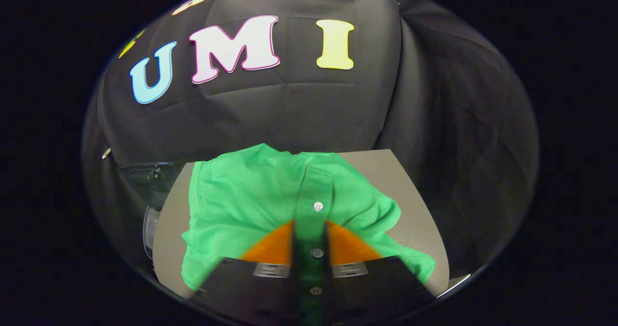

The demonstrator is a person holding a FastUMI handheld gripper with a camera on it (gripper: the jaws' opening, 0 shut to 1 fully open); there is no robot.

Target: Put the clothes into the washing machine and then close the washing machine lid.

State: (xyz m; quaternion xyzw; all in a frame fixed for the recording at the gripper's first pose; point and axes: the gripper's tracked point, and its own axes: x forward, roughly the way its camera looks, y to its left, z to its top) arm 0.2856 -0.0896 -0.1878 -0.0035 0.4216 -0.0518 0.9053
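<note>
Nearest you, the green shirt [251,205] lies spread and rumpled over the grey table [415,219], its buttoned placket running straight up between your fingers and on beyond them, while off the table's left edge, lower down against the black cloth wall [434,99], you can make out a dark machine part with a pale rounded rim [148,227], too dim to identify. Your gripper [310,232] is nearly closed, with only a narrow gap, and the placket fills that gap with both fingers [275,246] pressed against it.
</note>
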